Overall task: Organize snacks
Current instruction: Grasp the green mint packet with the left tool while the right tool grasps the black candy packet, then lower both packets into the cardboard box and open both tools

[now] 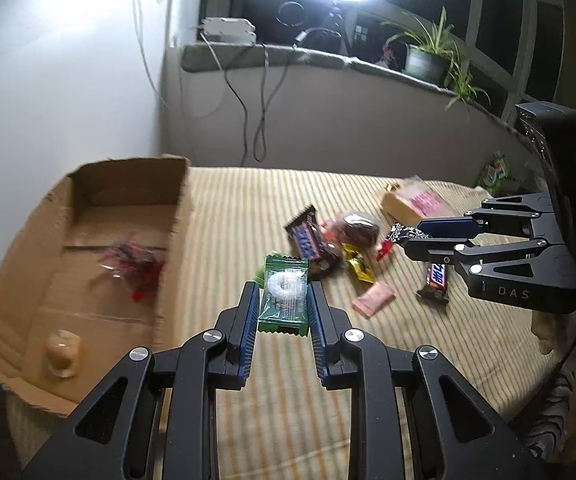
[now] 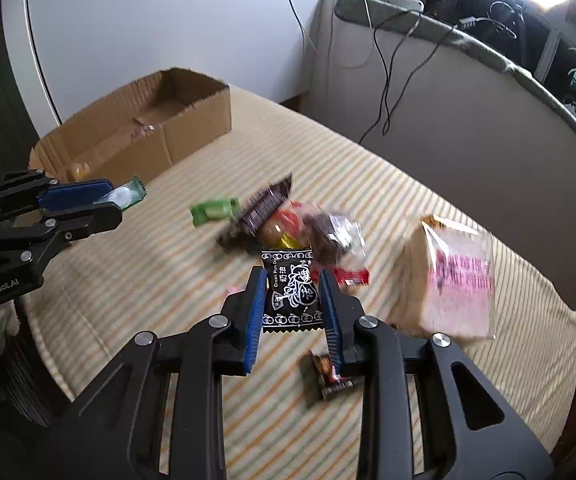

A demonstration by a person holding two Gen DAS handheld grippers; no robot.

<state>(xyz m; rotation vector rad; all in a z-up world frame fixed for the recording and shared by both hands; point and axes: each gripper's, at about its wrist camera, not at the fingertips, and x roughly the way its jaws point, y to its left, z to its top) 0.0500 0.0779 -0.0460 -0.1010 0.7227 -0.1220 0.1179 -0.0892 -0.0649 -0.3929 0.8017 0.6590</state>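
Both grippers are loaded above the striped cloth, the left gripper (image 1: pixel 282 304) pinching a green sweet (image 1: pixel 284 300) beside the box (image 1: pixel 88 176), the right gripper (image 2: pixel 293 300) pinching a black packet (image 2: pixel 291 292); slick wrappers may slip short of the box.

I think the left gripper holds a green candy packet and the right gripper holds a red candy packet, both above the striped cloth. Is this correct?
Not quite. The right gripper holds a black packet with white print, not red, as the right wrist view shows. The left gripper does hold the green candy packet above the striped cloth.
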